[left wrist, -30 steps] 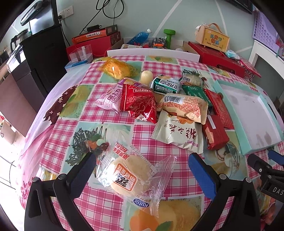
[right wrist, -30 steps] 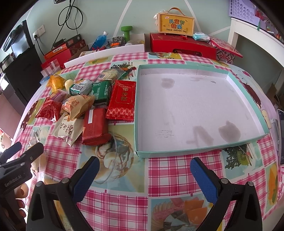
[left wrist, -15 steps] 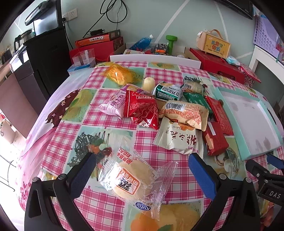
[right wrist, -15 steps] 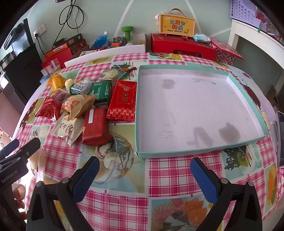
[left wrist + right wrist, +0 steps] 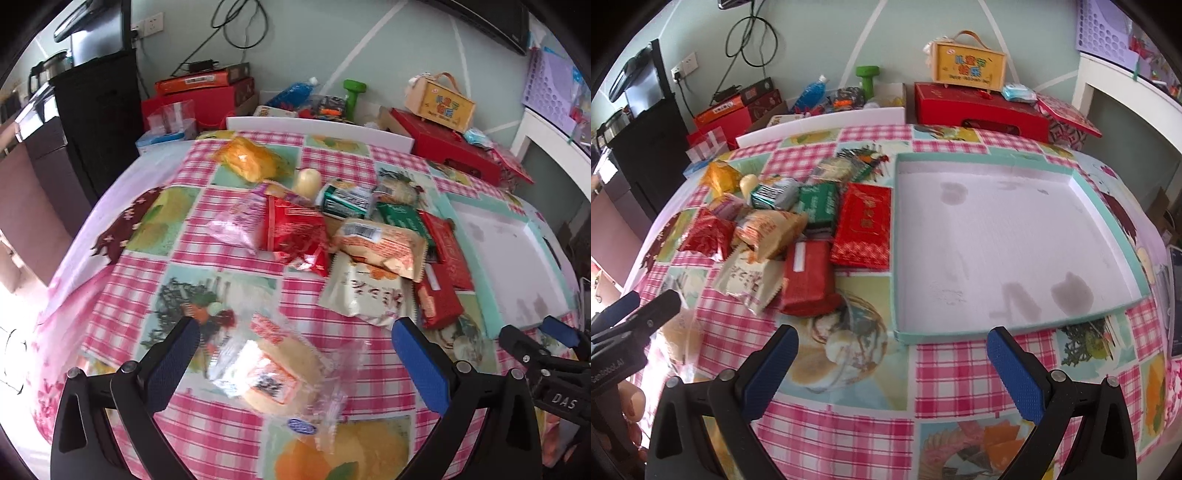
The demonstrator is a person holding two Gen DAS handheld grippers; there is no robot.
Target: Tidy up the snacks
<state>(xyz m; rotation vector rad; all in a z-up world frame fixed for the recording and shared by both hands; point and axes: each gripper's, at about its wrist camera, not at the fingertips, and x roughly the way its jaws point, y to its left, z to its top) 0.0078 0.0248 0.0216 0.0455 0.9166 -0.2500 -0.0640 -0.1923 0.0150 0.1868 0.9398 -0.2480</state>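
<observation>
The left gripper (image 5: 295,354) hangs over the near left part of a table under a pink checked tablecloth (image 5: 236,269), its two blue-padded fingers spread wide apart with nothing between them but air; directly below the gap lies a round bun in a clear wrapper (image 5: 279,373), flat on the cloth and somewhat blurred, touching neither finger. Beyond it, towards the middle of the table, the other snacks lie heaped together: a cream packet with dark lettering (image 5: 364,295), an orange-printed pastry packet (image 5: 382,245) lying partly over it, a crinkled red foil bag (image 5: 295,236), a pink bag (image 5: 240,221) to its left, a green-and-silver packet (image 5: 347,197), a dark green packet (image 5: 402,219) and two flat red packets (image 5: 439,295) at the right of the heap. Farther off, apart from the pile, sits an orange-yellow wrapped cake (image 5: 247,162), with a small pale yellow piece (image 5: 308,179) just beside it. The right gripper (image 5: 892,358) hovers over the near edge of the table with its fingers likewise wide apart and empty, its right finger close to the near rim of a shallow teal-edged tray (image 5: 997,332) that lies on the right half of the table; the tray's white floor shows a few grey stains. The larger red packet (image 5: 866,225) lies just beside the tray's left wall. At the far wall stand a red gift box (image 5: 979,110) and a yellow carry box (image 5: 969,66) on top of it.
</observation>
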